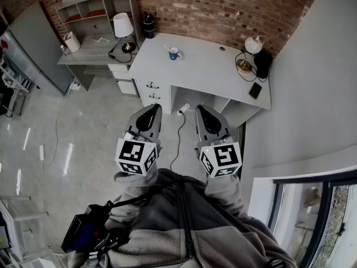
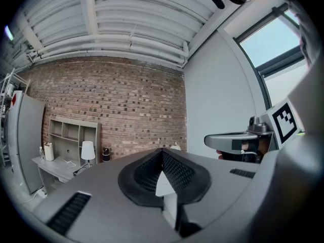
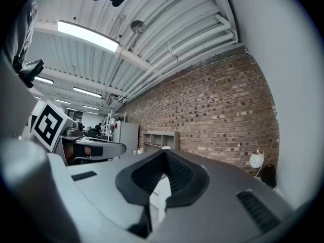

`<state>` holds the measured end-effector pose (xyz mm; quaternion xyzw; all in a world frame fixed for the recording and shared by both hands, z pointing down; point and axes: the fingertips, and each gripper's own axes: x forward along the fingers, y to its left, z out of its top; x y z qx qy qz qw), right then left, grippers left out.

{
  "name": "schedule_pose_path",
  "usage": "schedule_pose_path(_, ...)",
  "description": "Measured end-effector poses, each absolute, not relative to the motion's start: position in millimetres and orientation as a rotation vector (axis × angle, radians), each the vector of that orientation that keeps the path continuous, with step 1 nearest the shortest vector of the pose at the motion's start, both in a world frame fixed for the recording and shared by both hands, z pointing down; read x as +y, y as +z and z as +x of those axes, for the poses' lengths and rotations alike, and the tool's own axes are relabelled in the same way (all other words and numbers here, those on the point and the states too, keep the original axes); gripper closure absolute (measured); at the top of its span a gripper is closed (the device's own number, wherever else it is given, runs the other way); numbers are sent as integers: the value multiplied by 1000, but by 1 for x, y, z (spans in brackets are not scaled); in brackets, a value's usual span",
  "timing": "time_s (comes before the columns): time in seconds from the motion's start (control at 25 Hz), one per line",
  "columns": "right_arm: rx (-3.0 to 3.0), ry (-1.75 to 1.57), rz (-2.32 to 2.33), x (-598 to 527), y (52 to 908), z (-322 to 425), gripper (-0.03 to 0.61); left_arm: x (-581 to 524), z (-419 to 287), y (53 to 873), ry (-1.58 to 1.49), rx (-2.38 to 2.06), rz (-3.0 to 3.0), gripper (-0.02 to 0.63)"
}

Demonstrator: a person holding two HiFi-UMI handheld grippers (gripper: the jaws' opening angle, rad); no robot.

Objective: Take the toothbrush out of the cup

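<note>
Grippers: two. The left gripper point(image 1: 152, 109) and the right gripper point(image 1: 201, 109) are held level side by side, each with its jaws pressed fully together on nothing.
Cup: one, blue point(image 1: 174, 53), standing on the white desk point(image 1: 212, 68), well apart from both grippers.
Toothbrush: one point(image 1: 168, 48), in the cup, leaning left.
Lamps: two. The shaded lamp point(image 1: 123, 27) is on the grey desk point(image 1: 89, 48); the globe lamp point(image 1: 254, 44) is at the white desk's right end.
Room: brick wall point(image 1: 223, 7) behind both desks, pale glossy floor point(image 1: 83, 133), window point(image 1: 312, 216) at lower right.
Hard to make out: the toothbrush is too small to show its bristles. Each gripper's body blocks the white desk's top in its own view.
</note>
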<state>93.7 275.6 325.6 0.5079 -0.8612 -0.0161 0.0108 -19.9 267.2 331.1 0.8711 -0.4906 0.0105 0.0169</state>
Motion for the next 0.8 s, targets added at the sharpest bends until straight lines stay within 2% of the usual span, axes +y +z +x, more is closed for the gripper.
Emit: schedule_pose_path(0.8,-2585,74,1688,280,365,91,575,262,-30,364,91,-1412,2724,609)
